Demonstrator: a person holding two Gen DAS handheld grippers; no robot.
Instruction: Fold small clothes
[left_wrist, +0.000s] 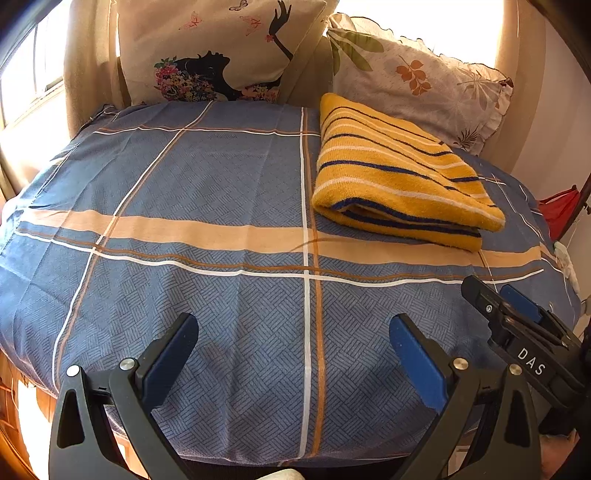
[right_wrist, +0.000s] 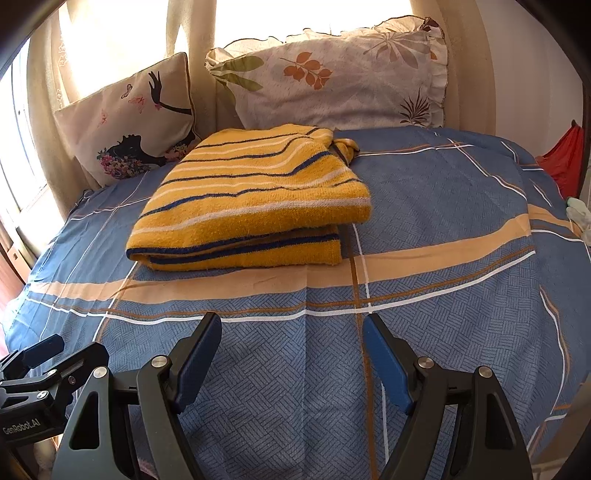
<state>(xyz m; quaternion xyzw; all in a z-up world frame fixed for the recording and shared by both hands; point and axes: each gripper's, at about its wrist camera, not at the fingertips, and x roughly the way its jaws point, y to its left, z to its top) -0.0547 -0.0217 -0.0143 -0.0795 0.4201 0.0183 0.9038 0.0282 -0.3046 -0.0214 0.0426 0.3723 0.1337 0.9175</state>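
While the left gripper (left_wrist: 293, 345) hangs spread and empty over the blue plaid bedspread (left_wrist: 221, 192), the folded yellow striped garment (left_wrist: 399, 177) lies ahead near the leaf pillow (left_wrist: 417, 81). From the right wrist, the right gripper (right_wrist: 293, 345) is likewise agape; the knit looks soft, light and floppy, best pinched at its layered front edge.

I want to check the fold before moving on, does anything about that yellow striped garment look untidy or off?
Mostly neat: the yellow striped garment lies folded flat on the blue plaid bedsheet. One bunched bit of fabric sticks out at its far right corner, and the top layer overhangs the lower one on the right. Both grippers are open and clear of it.
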